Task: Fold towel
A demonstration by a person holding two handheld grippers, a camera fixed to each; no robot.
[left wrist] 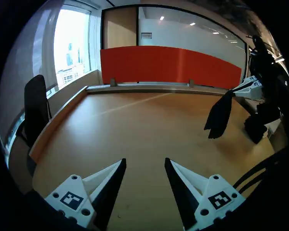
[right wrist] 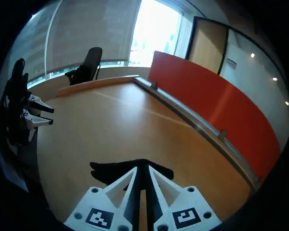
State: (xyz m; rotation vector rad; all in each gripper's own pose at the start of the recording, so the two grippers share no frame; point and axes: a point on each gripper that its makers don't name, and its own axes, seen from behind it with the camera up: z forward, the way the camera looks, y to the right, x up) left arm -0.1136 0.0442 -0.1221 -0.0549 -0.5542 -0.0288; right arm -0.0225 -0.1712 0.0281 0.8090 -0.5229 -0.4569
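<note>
a broad wooden table (left wrist: 144,127) in warm brown, its top smooth and crossed by one thin pale line (left wrist: 133,103) running toward the far edge. a raised wooden lip (left wrist: 57,119) borders the window side, and along the far edge a grey rail (left wrist: 152,89) carries a red screen (left wrist: 171,65) standing upright in two small grey brackets (left wrist: 113,82). a dark towel (left wrist: 219,115) hangs over the right part of the top; whether its lower end touches the wood cannot be told.

An office: a wide wooden desk (left wrist: 144,127) with a red divider (left wrist: 167,63) along its far edge, a black office chair (left wrist: 36,104) at the left by the window (left wrist: 69,46), and a glass wall (left wrist: 190,34) beyond.
</note>
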